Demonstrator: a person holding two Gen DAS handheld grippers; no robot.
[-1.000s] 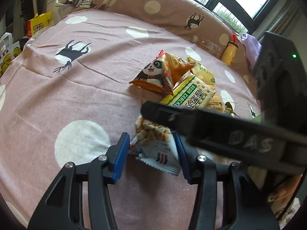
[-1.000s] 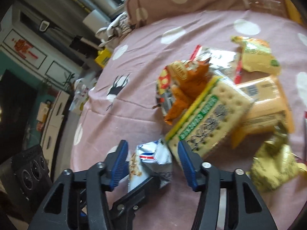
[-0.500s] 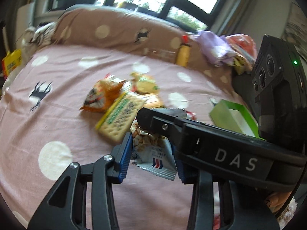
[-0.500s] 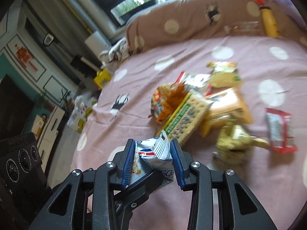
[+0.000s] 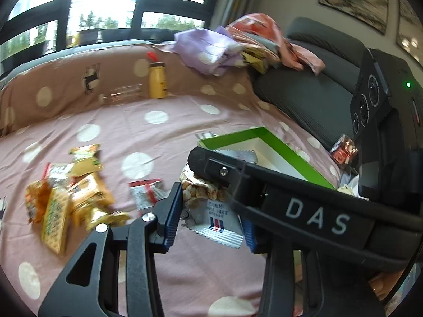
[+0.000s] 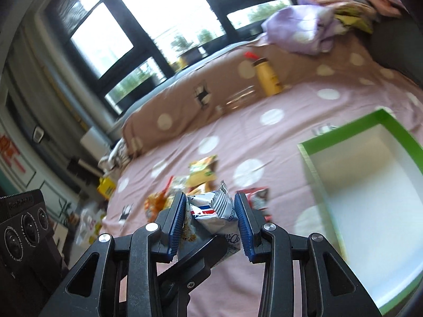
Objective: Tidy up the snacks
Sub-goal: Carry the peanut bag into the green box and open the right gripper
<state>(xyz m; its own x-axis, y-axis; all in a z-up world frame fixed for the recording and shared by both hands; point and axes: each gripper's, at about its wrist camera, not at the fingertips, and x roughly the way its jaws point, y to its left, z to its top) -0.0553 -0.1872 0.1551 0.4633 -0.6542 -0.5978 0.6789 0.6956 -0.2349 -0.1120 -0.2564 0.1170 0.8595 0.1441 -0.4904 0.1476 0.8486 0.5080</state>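
Both grippers are shut on one silver snack bag (image 5: 211, 211), held above the pink dotted bed. My left gripper (image 5: 211, 211) pinches it between blue pads, and the right gripper's black body crosses in front of it. In the right wrist view my right gripper (image 6: 210, 216) clamps the same silver bag (image 6: 214, 211). An open green box with a white inside (image 6: 306, 153) lies to the right; it also shows in the left wrist view (image 5: 280, 142). A pile of loose snack packs (image 5: 68, 192) lies on the bed to the left.
A red-and-white pack (image 5: 146, 191) lies between pile and box. A yellow bottle (image 5: 157, 79) and a clear bottle (image 5: 121, 96) stand against the brown dotted bolster (image 5: 66, 84). A dark sofa with clothes (image 5: 304, 89) is at right.
Both grippers closed on the silver bag, lifted it off the bed and swung right, away from the snack pile. The green box has come into view.
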